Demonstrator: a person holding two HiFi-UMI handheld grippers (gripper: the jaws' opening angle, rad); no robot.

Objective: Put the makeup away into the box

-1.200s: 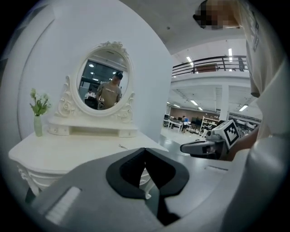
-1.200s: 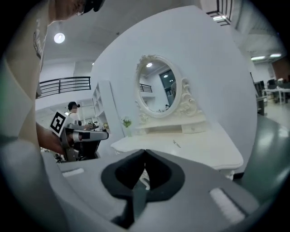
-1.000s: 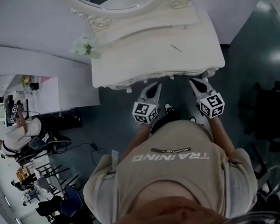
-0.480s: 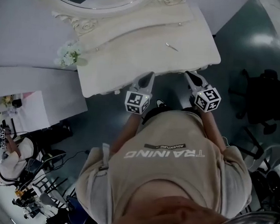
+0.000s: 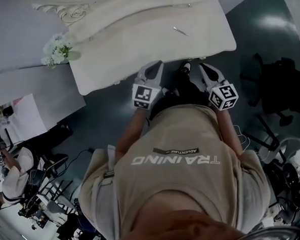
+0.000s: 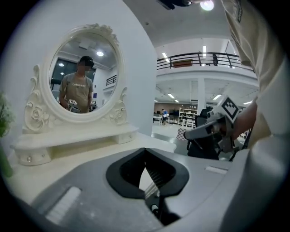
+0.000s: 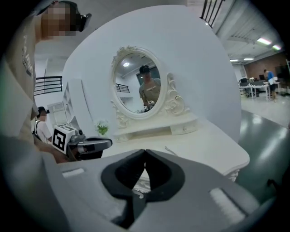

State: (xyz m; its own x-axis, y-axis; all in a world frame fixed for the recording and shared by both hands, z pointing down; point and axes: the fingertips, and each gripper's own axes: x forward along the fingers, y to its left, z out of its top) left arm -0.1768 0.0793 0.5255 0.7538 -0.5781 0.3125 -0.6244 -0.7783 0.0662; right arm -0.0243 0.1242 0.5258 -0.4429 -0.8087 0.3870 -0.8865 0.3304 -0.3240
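Standing at a white vanity table (image 5: 144,45), you hold both tools out in front of you at its near edge. The left gripper (image 5: 154,67) has its jaws clenched together with nothing between them. The right gripper (image 5: 207,70) is clenched the same way and is just as empty. Each points slightly downward toward the tabletop, and they sit side by side, well apart from each other.

An oval mirror (image 7: 140,84) in an ornate frame stands at the back of the table. It sits on a low shelf (image 7: 158,127) with small drawer knobs. A sprig of white flowers (image 5: 55,49) stands at the table's left end.

The only loose thing on the tabletop is one slender stick (image 5: 180,31). It lies toward the right, beyond the right gripper and clear of it (too small to tell whether it is a pencil, a brush or something else). No box shows in any view.

By the look of it, the task has barely begun: you are at the approach, with nothing picked up. The next move calls for opening the right jaws, reaching forward over the table, and lowering them astride that thin stick. It lies flat, so expect to need a low, careful pinch. You will also need to find the box before carrying anything.
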